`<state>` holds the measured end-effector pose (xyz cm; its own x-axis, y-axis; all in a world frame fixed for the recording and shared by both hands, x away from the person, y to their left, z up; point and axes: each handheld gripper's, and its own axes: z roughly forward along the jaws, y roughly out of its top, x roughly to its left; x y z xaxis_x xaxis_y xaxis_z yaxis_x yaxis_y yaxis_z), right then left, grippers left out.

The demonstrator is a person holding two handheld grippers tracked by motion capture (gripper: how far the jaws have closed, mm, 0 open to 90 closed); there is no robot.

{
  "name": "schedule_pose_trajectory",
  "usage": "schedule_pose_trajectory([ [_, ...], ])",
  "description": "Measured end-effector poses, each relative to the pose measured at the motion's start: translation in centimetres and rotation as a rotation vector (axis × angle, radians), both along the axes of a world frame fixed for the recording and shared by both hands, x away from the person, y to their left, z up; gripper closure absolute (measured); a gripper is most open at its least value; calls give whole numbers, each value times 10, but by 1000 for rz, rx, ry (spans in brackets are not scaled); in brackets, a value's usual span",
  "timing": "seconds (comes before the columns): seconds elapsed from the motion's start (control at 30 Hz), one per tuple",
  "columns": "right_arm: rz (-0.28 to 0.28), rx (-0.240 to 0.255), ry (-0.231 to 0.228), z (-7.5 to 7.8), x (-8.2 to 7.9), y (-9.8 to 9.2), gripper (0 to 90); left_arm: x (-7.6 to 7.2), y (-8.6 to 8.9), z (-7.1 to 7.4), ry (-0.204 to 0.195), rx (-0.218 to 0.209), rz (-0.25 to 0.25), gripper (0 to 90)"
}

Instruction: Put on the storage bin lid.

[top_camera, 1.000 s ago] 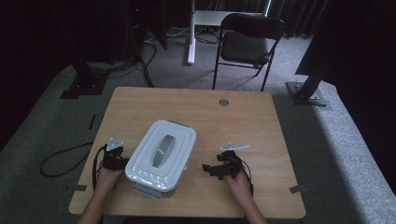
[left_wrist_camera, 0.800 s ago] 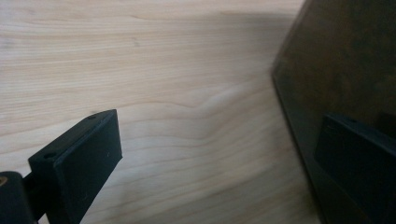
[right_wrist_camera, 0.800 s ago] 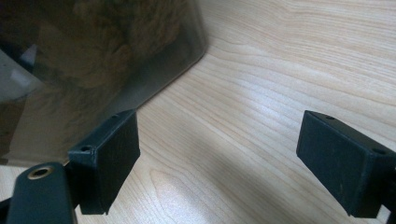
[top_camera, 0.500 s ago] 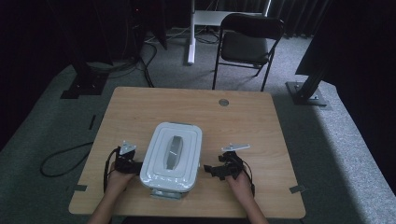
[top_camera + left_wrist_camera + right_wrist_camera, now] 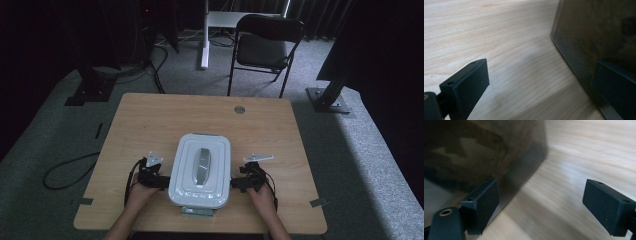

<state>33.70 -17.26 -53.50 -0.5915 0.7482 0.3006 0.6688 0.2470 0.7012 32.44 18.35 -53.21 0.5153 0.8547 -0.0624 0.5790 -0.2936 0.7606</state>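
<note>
Dim grey carpet, a black folding chair and dark stands surround your wooden table, which carries one large thing: a white lidded box sitting near the front edge, about midway between the two front corners. Its lid is pale with a raised rim and a grey handle along the middle; in the gripper views the walls below read as dark, smoky and see-through, contents not legible.

By my reading you are squaring up to take the box from both sides. Your left gripper sits just beside its left wall, jaws spread wide and holding nothing; one jaw is on the table side, the other right up at the wall. Your right gripper mirrors it at the right wall, also wide open and empty.

Next you likely need a firm purchase under the lid's rim on both sides, evenly, before lifting.
</note>
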Motion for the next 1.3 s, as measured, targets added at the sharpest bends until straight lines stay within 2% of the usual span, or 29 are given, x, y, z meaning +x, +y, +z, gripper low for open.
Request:
schedule_pose_trajectory([
  [0.13, -19, 18, -3, 2, 2, -10, 128, 0, -7, -1, 9, -11, -24, 22],
  [0.43, -35, 14, -10, 6, 10, -24, 129, -2, -20, 0, 0, 12, -57, 22],
  [0.57, -46, 0, -11, 9, 21, -22, 133, -3, -19, 0, -4, 16, -61, 22],
  [0.73, -41, 35, -22, 11, 33, -16, 148, -4, -16, 1, -8, 32, -45, 22],
  [0.8, -38, 46, -13, 10, 38, -12, 147, -3, -13, 1, -4, 31, -38, 22],
  [0.9, -43, 17, -33, 10, 43, -9, 128, 0, -10, 0, -2, 1, -40, 21],
  [0.93, -43, 31, -34, 10, 44, -10, 128, 1, -9, -1, -1, -9, -42, 21],
  [0.97, -52, 42, -43, 9, 43, -12, 128, 1, -8, -2, -3, -15, -42, 21],
  [1.03, -79, 27, -75, 6, 39, -17, 128, 1, -5, -4, -23, -24, -62, 21],
  [1.1, -96, 26, -92, 4, 35, -24, 128, 0, -1, -6, -52, -5, -79, 21],
  [1.13, -109, 26, -104, 3, 32, -29, 128, 0, 1, -7, -51, 4, -78, 22],
  [1.17, -121, 27, -115, 1, 29, -34, 128, 0, 5, -9, -49, -5, -71, 21],
  [1.3, -134, 13, -119, -8, 20, -46, 128, -1, 11, -9, -53, -24, -65, 21],
])
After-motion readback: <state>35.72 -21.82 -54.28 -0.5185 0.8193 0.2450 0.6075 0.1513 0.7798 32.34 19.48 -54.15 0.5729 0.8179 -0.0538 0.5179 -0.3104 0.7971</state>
